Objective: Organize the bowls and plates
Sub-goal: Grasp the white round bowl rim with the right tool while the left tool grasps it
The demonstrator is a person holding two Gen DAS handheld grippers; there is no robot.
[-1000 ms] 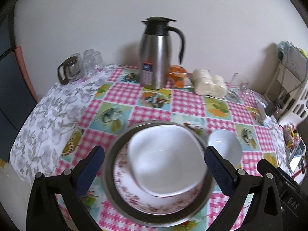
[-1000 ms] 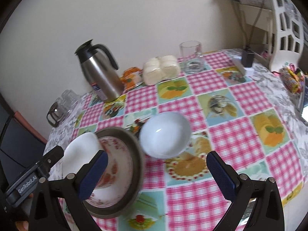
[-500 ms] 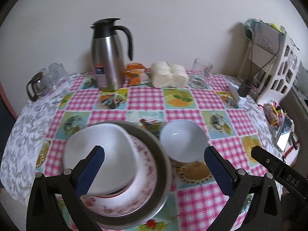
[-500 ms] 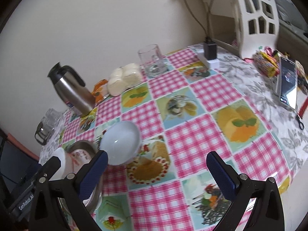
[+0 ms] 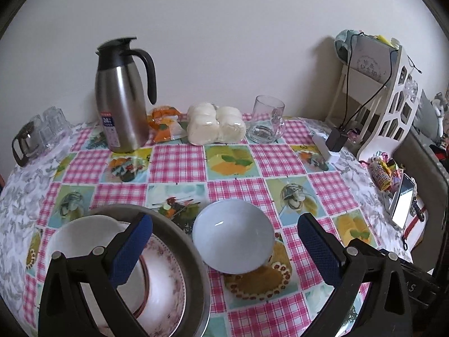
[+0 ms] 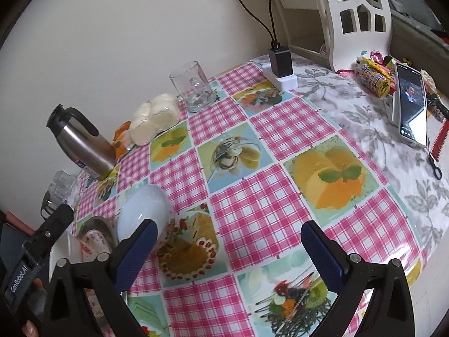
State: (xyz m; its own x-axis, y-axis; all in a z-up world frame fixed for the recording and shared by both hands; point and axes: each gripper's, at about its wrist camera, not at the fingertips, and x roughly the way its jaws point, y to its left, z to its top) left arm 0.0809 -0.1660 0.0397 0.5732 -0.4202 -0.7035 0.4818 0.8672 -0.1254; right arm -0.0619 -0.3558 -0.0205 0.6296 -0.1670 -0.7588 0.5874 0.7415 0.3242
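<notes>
My left gripper [image 5: 224, 250] is spread wide and holds nothing; the small white bowl [image 5: 233, 236] sits in the lower centre of the left wrist view, squarely between my two blue pads, a little ahead of them and apart from both. My right gripper [image 6: 226, 250] is equally wide and empty, but in its view the same bowl lies at the lower left, mostly outside my left pad [image 6: 134, 255], which hides part of its rim. So the left gripper is the better lined up, and I judge it the one to take the bowl. The bowl is round, so it has no long axis to match; I only need one rim between the pads.

Just left of the bowl, its edge nearly touching, is the grey metal dish [image 5: 179, 241] holding a floral plate [image 5: 165, 269] with a white square bowl [image 5: 84, 233] on top. That stack in the lower left is, I think, where the small bowl belongs. The dish's raised rim crowds the bowl's left side, so the freer rim is the right and near one.

To the right and beyond the bowl the checked tablecloth [image 5: 280, 157] is bare across the middle of the frame. Farther back, along the wall, stand a steel jug [image 5: 120, 104], wrapped white buns [image 5: 214, 127] and a glass mug [image 5: 266, 120], all well apart from my reach. A phone [image 6: 411, 106] leans at the table's right edge.
</notes>
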